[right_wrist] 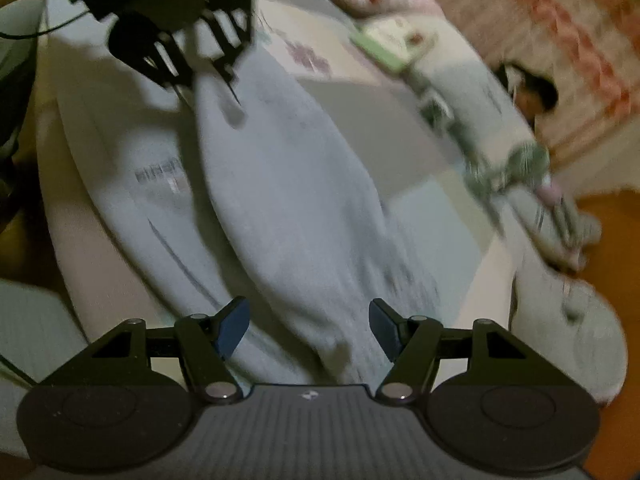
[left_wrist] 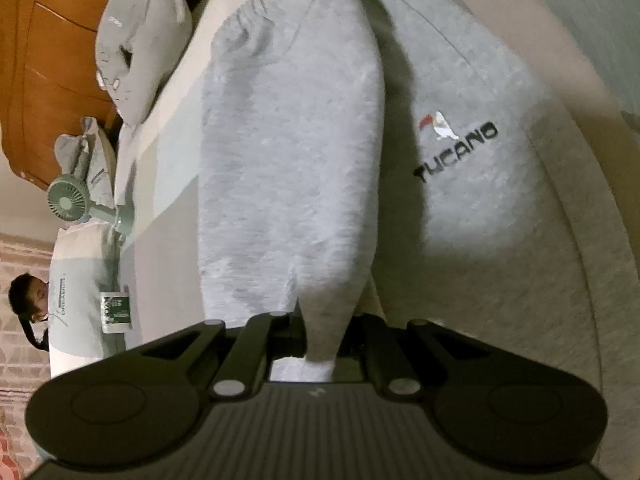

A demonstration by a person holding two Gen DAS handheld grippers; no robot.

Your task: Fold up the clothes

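Grey fleece of the sweatshirt [left_wrist: 460,92] is spread on the bed [left_wrist: 580,240], its folded flap [left_wrist: 288,152] pinched at the six o'clock edge by the left gripper [left_wrist: 318,344], whose jaws are pressed together on it. The right gripper [right_wrist: 308,328] is spread above the fabric, nothing gripped. If the flap is dragged one-sidedly, the fold could skew; the fan [left_wrist: 72,200] at nine o'clock could be snagged.
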